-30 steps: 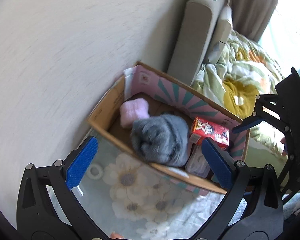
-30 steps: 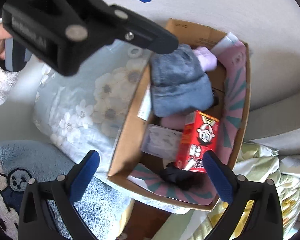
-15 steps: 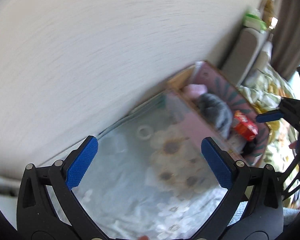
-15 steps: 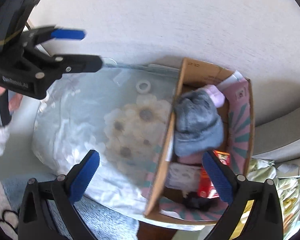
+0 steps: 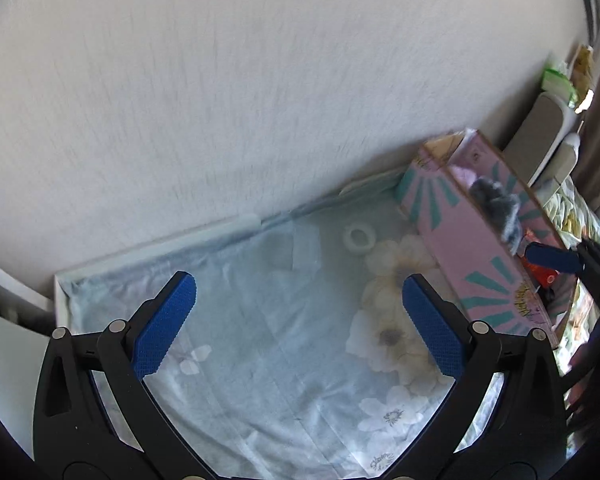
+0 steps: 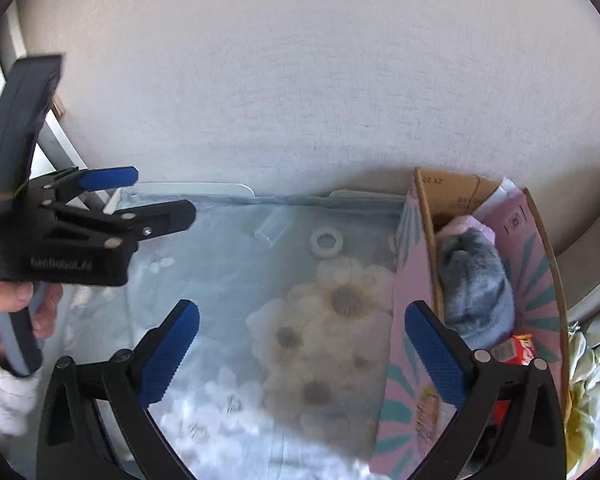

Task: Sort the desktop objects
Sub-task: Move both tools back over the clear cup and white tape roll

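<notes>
A pink cardboard box (image 5: 472,240) (image 6: 406,312) stands at the right of the flowered tablecloth (image 5: 268,320) (image 6: 228,280). It holds a grey fluffy bundle (image 6: 474,288) (image 5: 494,204), a pink soft item (image 6: 466,226) and a red packet (image 6: 520,348). A white tape ring (image 5: 358,237) (image 6: 327,242) lies on the cloth near the wall, left of the box. My left gripper (image 5: 300,324) is open and empty above the cloth; it also shows in the right wrist view (image 6: 140,196). My right gripper (image 6: 302,344) is open and empty beside the box.
A white wall (image 5: 260,100) runs behind the table. A small clear tube-like piece (image 6: 271,230) lies left of the ring. A grey sofa back (image 5: 540,136) and bedding (image 6: 592,384) lie to the right beyond the box.
Both grippers have pulled back and left from over the box. The box has shifted to the right edge of both views and the cloth and tape ring now fill the middle.
</notes>
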A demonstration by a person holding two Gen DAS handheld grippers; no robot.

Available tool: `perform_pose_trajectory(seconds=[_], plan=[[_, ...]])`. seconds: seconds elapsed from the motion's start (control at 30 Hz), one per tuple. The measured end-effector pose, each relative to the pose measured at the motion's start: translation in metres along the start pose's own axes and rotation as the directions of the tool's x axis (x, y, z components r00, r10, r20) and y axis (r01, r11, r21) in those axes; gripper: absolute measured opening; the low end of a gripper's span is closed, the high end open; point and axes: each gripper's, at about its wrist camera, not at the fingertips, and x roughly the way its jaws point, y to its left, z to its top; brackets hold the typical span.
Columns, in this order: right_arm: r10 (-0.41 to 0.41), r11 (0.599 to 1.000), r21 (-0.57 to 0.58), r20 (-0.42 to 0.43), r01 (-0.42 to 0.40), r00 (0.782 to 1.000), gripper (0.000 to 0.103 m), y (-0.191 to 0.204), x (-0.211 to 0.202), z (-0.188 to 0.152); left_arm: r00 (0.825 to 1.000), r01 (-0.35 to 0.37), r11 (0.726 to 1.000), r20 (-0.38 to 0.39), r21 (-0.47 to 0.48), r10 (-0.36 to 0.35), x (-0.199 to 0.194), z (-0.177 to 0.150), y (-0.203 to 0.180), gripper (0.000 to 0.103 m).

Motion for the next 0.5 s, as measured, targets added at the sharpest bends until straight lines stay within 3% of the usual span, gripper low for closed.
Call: perform_pose_trajectory(seconds=[0.27,0.5], plan=[[-0.134,0.991,0.010,0.042,0.134,0.990,0.097,0.016,0.082,-0.018,0.999,-0.019,1.000,-0.047,0.002,0.020,0.080,0.005,0.008,0.101],[-0.188,0.982,0.050,0.101,0.184,0.977,0.088,-0.003,0.140,-0.001,0.998,-0.025,0.999,-0.063,0.044,0.028,0.131,0.019,0.003,0.100]])
